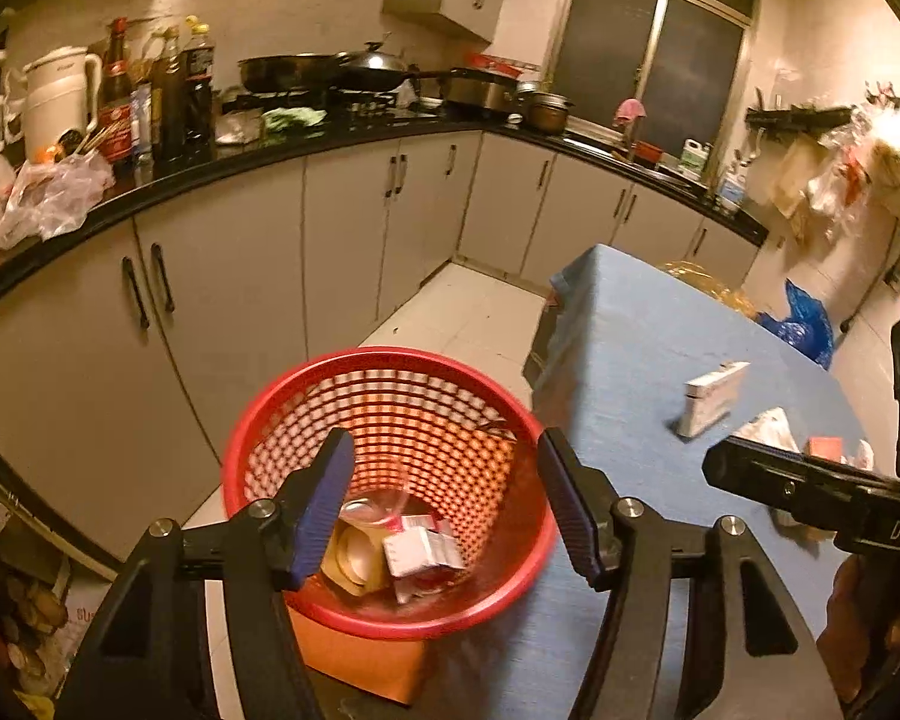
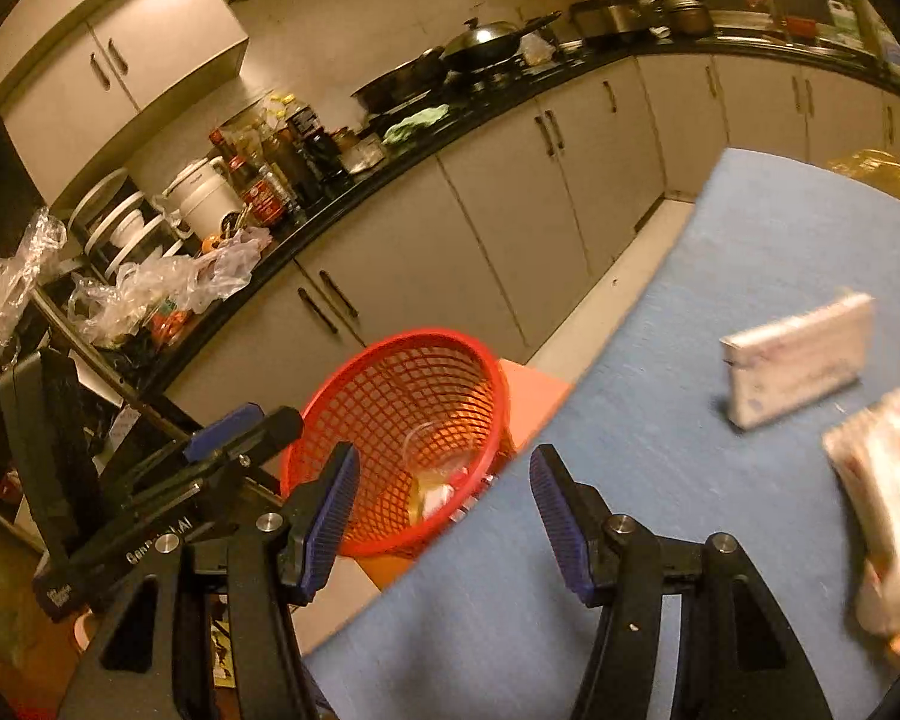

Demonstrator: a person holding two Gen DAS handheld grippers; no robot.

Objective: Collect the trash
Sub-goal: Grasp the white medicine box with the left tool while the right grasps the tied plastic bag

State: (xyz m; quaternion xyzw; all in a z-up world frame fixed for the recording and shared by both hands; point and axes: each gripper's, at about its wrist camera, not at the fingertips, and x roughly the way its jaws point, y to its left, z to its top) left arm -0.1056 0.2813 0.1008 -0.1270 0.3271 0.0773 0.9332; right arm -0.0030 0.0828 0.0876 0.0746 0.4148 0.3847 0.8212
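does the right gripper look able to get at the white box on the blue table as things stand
Probably yes. The right gripper is open and empty, and the white box lies alone on the blue table, with bare cloth in between.

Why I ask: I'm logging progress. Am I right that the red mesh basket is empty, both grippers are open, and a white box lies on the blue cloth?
Not quite: the red mesh basket is not empty. The left wrist view shows a clear cup and small cartons at its bottom. The rest holds: the left gripper and right gripper are open, and a white box lies on the blue cloth.
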